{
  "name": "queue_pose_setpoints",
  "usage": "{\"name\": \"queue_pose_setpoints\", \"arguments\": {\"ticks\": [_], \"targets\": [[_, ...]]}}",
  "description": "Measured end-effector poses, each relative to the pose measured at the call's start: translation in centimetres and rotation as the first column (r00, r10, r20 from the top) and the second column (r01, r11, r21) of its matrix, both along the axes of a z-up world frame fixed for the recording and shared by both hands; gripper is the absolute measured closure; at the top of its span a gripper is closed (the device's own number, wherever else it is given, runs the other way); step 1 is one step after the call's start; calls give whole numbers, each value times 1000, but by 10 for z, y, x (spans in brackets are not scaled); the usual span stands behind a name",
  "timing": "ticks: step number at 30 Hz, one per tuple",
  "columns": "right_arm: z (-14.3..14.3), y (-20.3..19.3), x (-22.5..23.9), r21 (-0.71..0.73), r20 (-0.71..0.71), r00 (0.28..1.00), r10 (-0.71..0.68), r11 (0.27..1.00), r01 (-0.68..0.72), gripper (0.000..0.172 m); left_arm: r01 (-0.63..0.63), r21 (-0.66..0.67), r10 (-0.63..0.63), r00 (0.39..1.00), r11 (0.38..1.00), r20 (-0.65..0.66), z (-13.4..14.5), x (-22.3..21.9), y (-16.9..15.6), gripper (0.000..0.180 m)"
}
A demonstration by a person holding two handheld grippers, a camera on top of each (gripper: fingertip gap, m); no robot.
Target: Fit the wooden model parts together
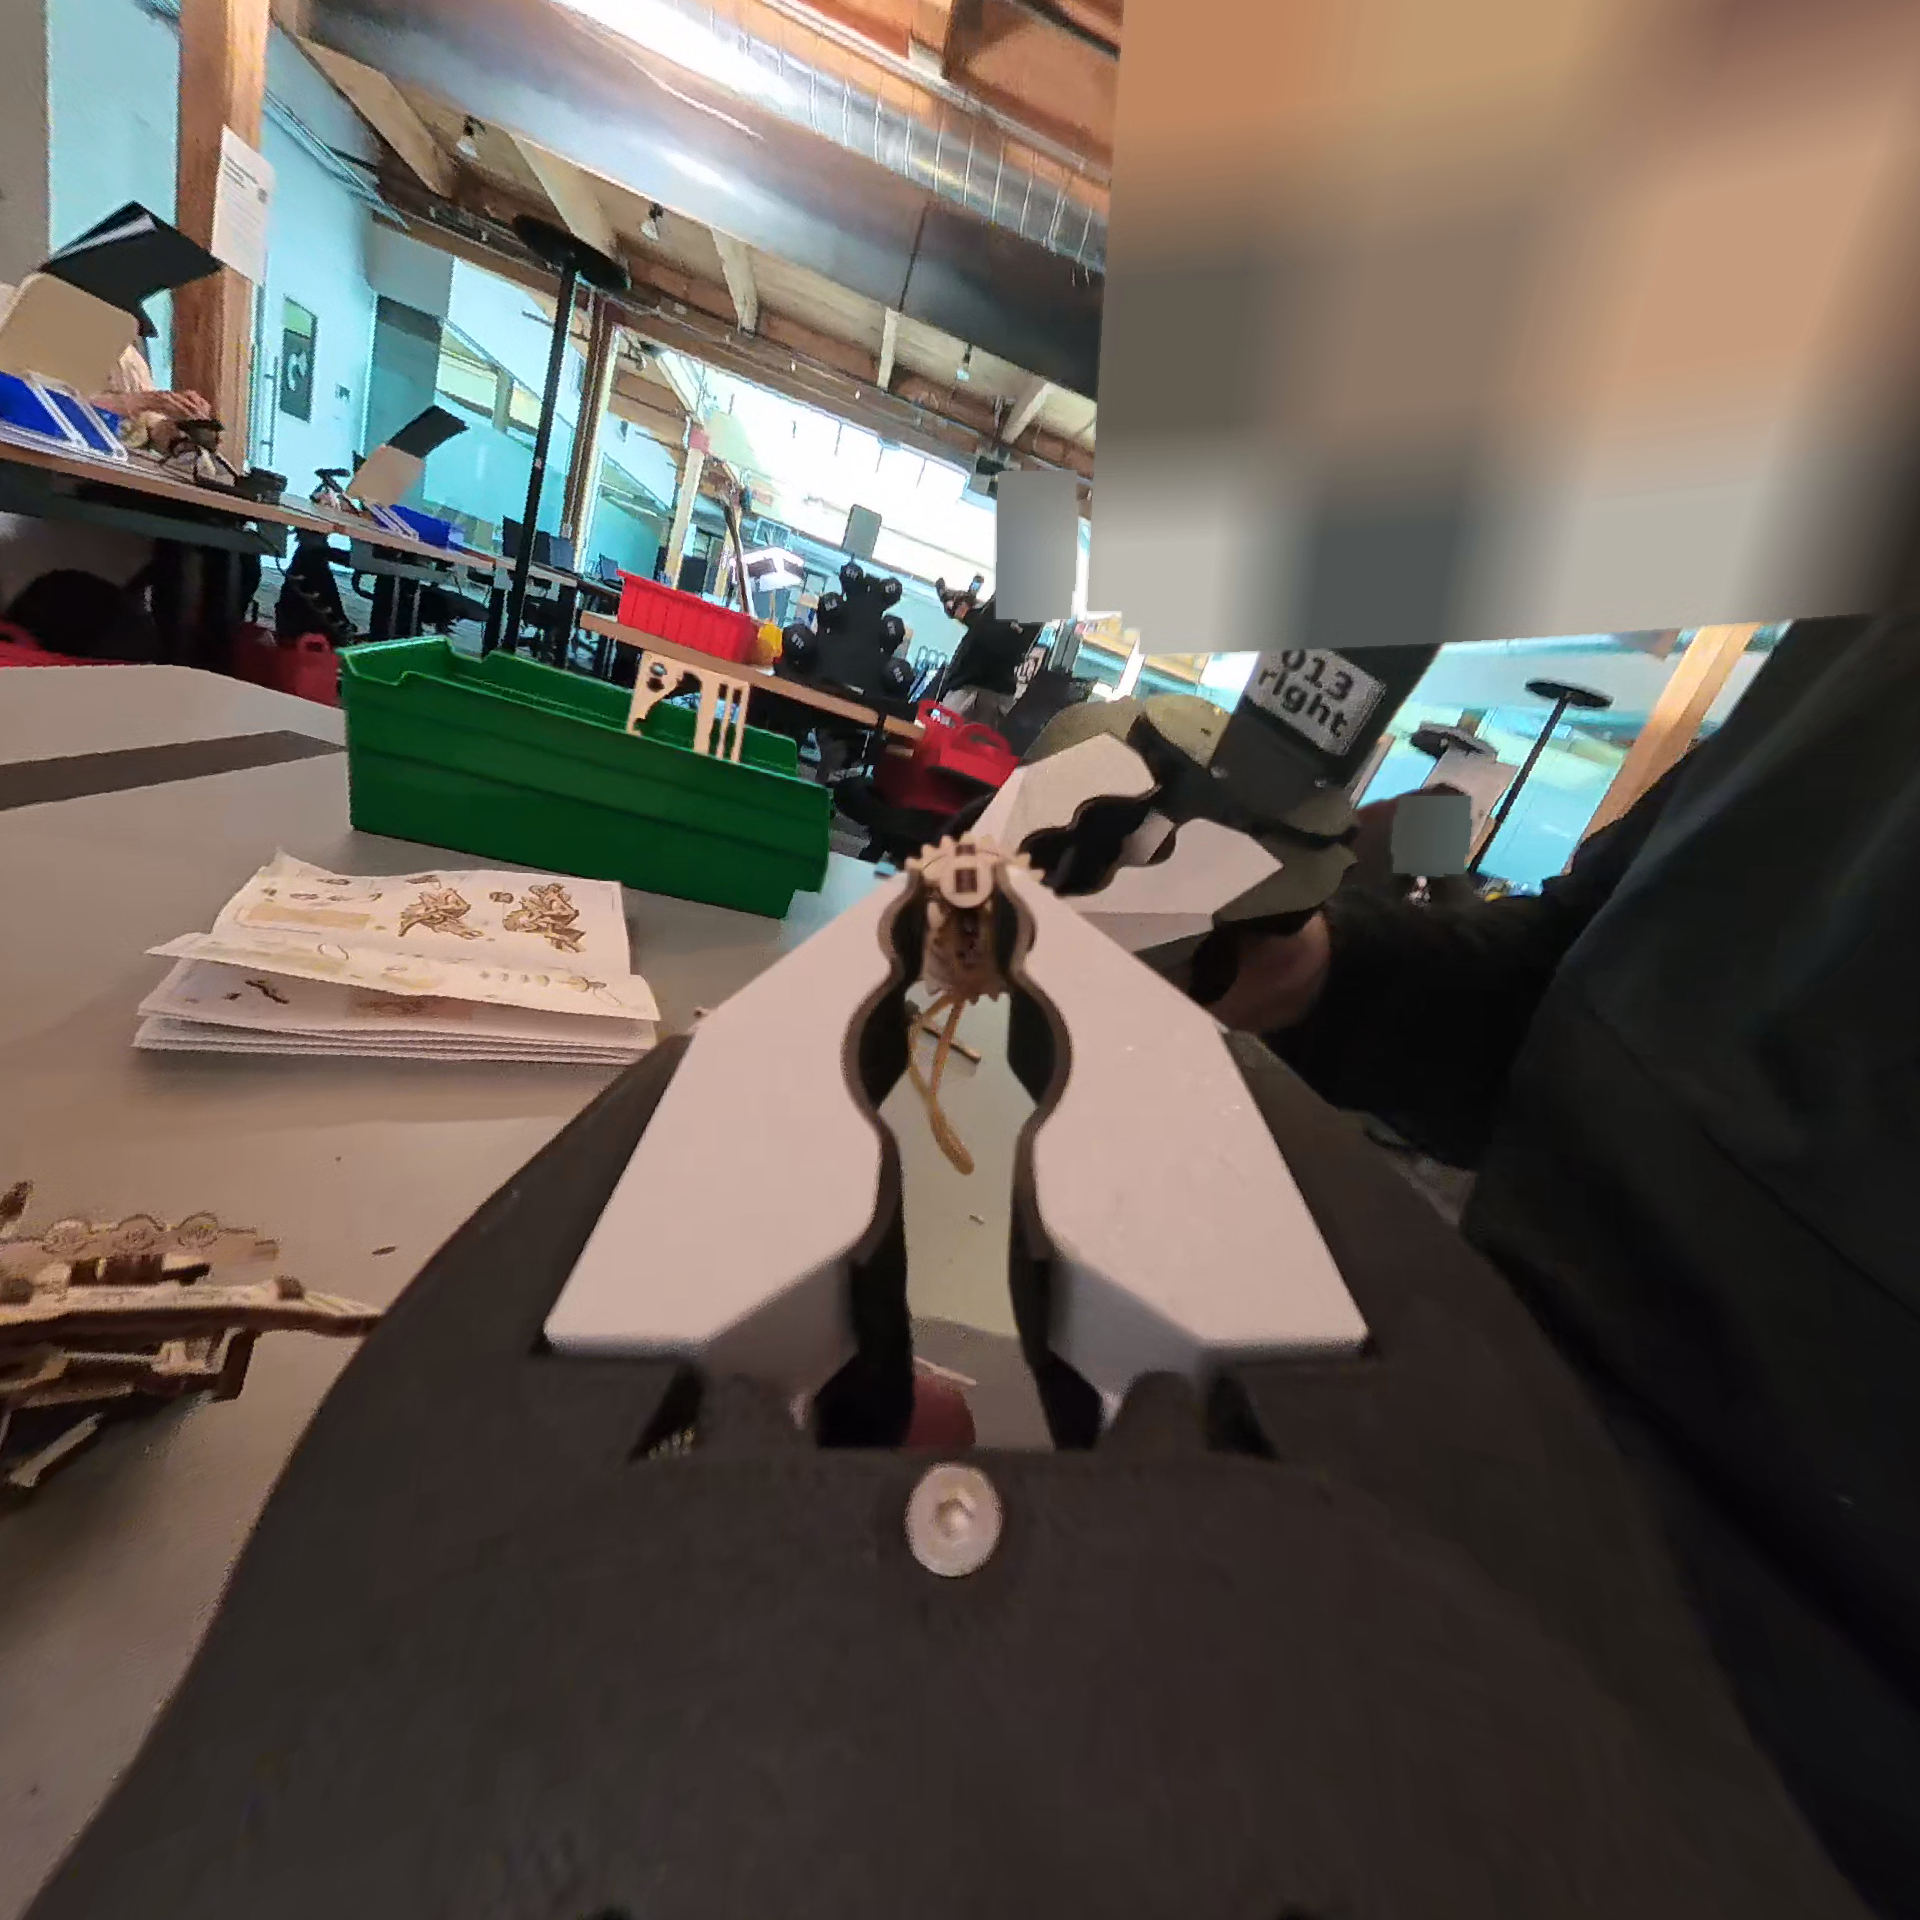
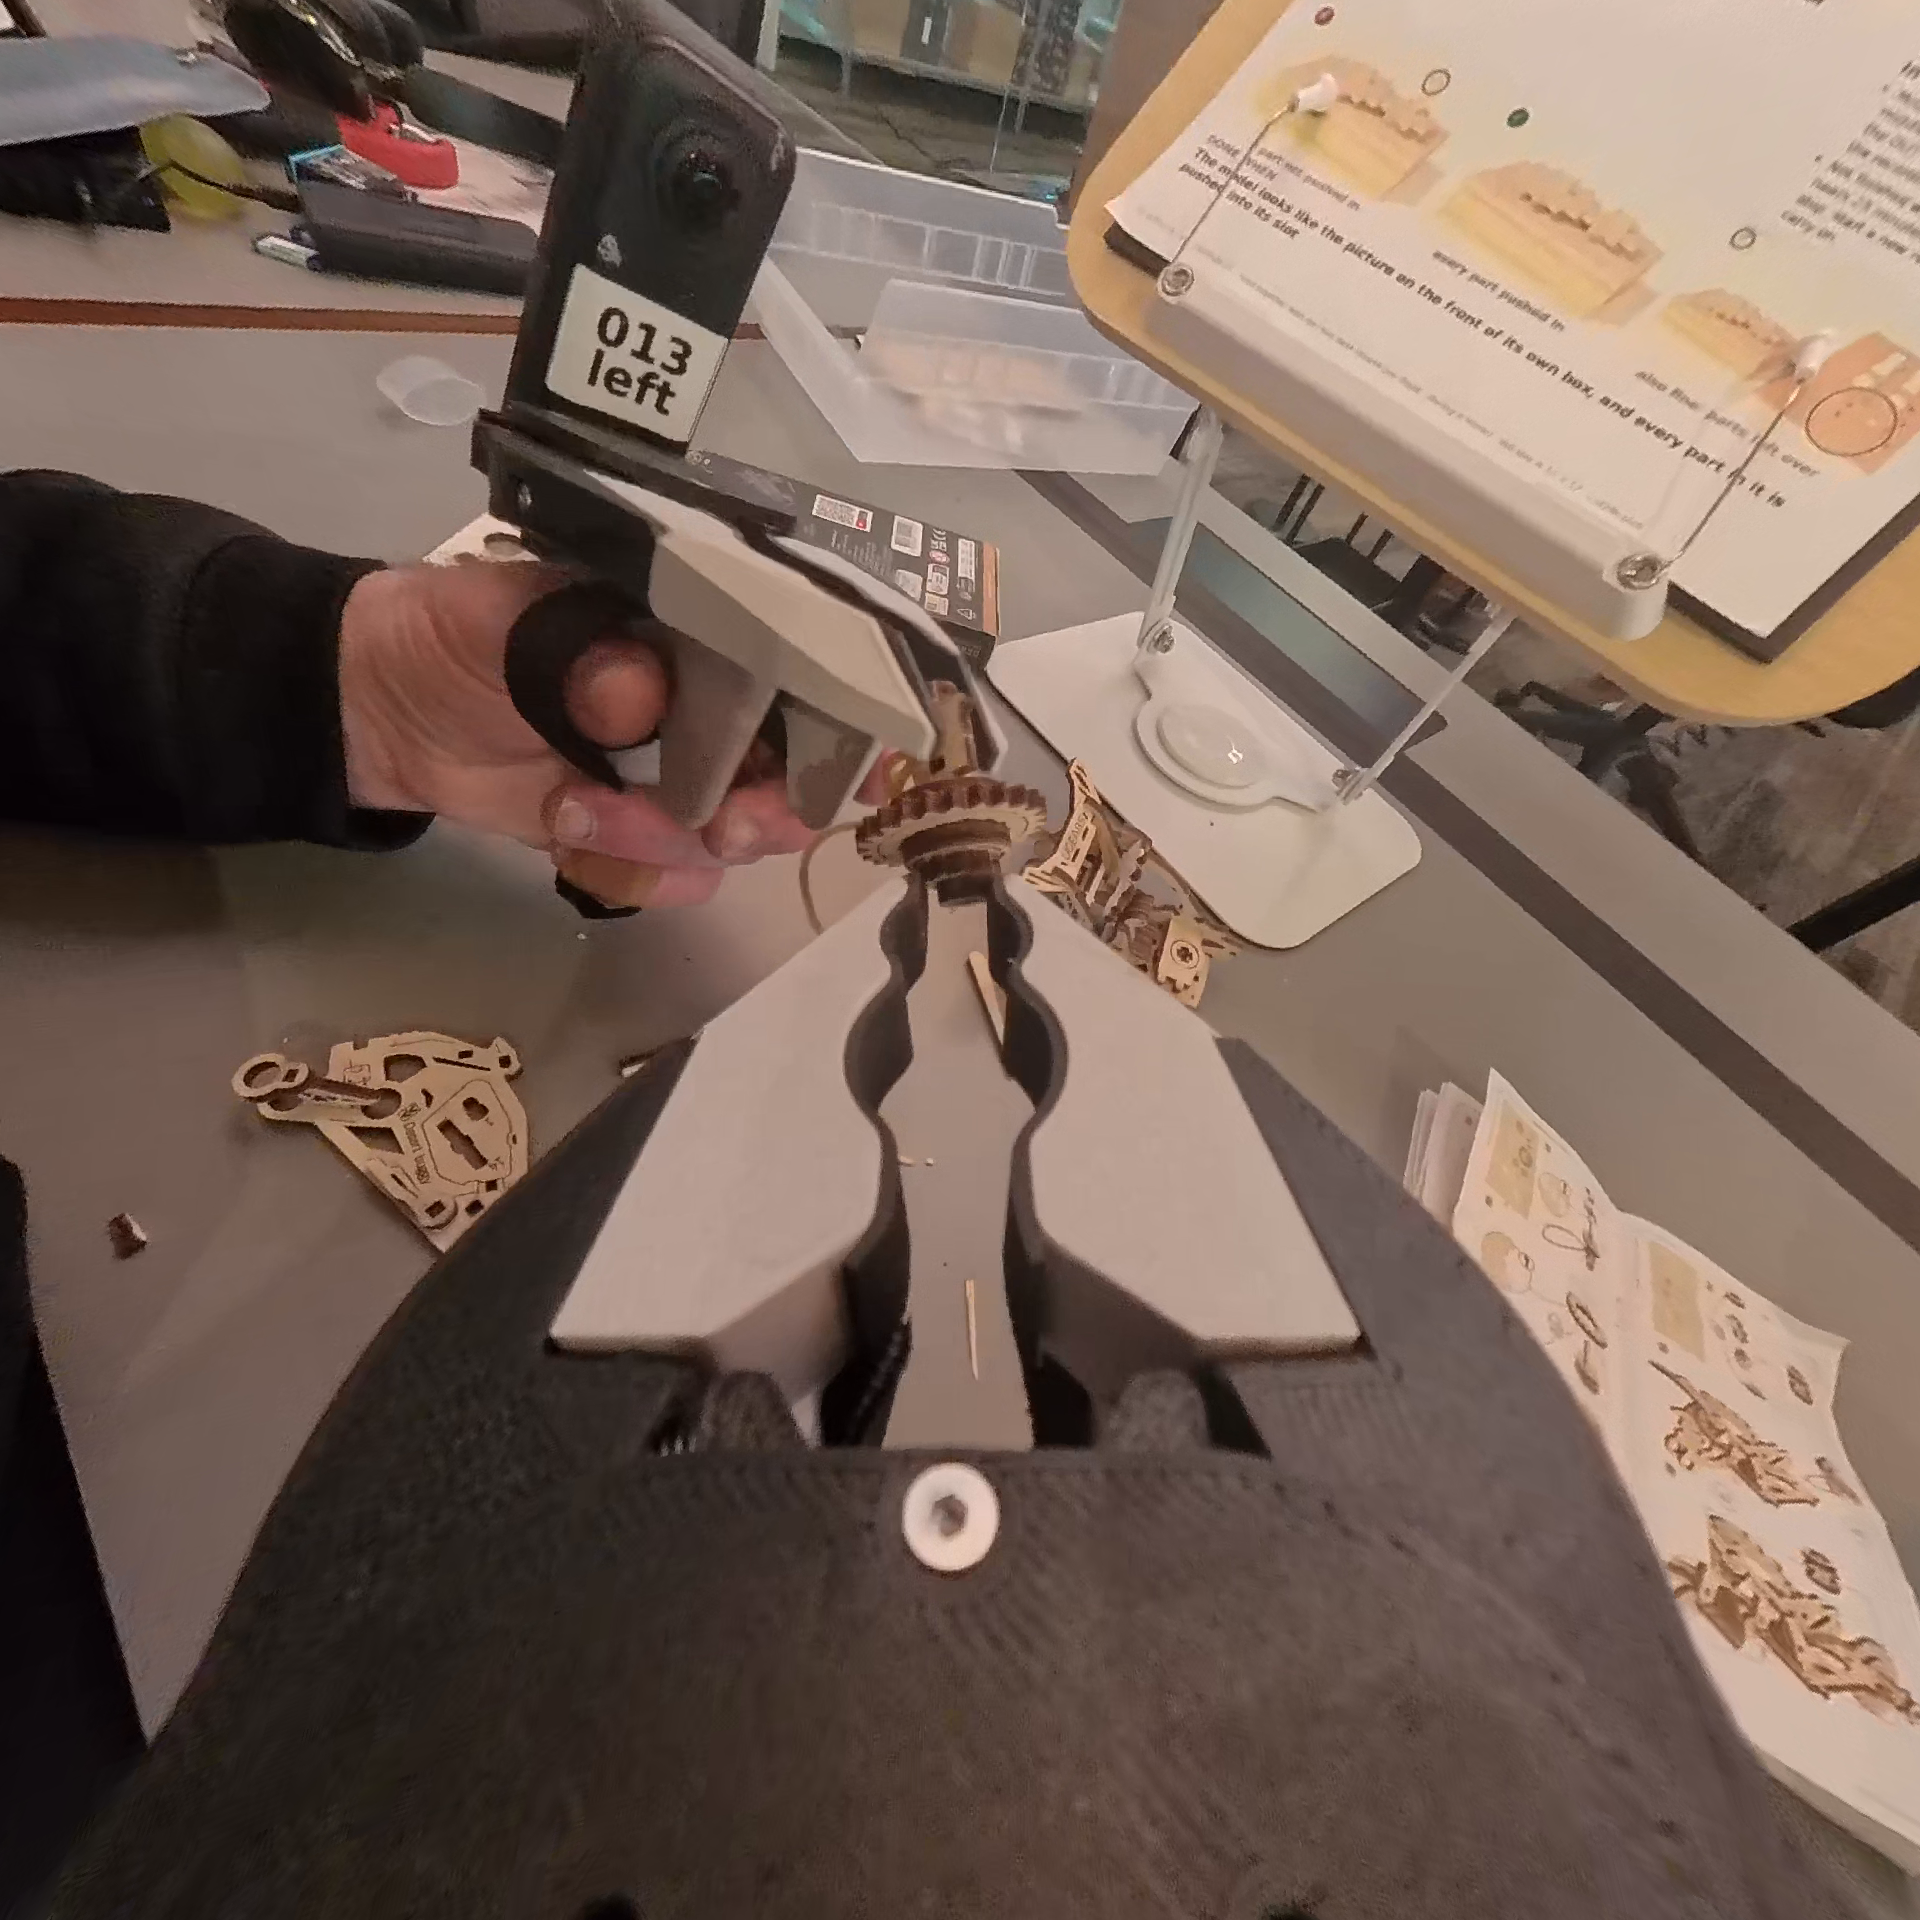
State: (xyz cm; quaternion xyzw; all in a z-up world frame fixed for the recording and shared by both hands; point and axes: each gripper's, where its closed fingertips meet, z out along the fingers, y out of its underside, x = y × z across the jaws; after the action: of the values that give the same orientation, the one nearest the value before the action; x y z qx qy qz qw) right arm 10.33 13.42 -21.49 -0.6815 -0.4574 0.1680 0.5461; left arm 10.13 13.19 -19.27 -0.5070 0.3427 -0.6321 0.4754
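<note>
Both grippers' fingers pinch one gear assembly (image 2: 951, 831) above the counter (image 2: 312, 987), left (image 1: 961, 883) on the top, right (image 2: 956, 894) on the hub, likely to press parts together.

Pale tan laser-cut wooden gear assembly (image 2: 951, 821) with dark scorched tooth edges, grey-white gripper fingers (image 2: 790, 1132) lined with black wavy pads on a black textured body, bright green plastic bin (image 1: 582, 779), red plastic crate (image 1: 686, 615), white instruction booklet (image 1: 405, 956) printed with tan drawings, plain grey tabletop (image 2: 260, 956).
</note>
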Motion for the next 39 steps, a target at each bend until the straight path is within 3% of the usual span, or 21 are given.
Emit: {"name": "queue_pose_setpoints", "arguments": {"ticks": [21, 24, 29, 36, 39], "targets": [[16, -12, -6, 125, -26, 997, 72, 990, -68, 152, -37, 313, 41, 999, 949, -5, 15, -3, -19, 172], [19, -16, -8, 138, -29, 995, 96, 986, -92, 160, -24, 330, 23, 1000, 944, 5, 17, -5, -21, 172], [22, -16, -7, 204, 24, 997, 78, 976, -82, 161, -20, 335, 16, 1000, 942, 14, 18, -5, -21, 172], [26, -12, -6, 408, 191, 981, -27, 912, -54, 160, -24, 319, 16, 999, 947, 28, 18, -6, -18, 172], [26, -13, -6, 395, 177, 984, -16, 917, -56, 160, -28, 311, 20, 999, 950, 28, 17, -6, -17, 172]]}}
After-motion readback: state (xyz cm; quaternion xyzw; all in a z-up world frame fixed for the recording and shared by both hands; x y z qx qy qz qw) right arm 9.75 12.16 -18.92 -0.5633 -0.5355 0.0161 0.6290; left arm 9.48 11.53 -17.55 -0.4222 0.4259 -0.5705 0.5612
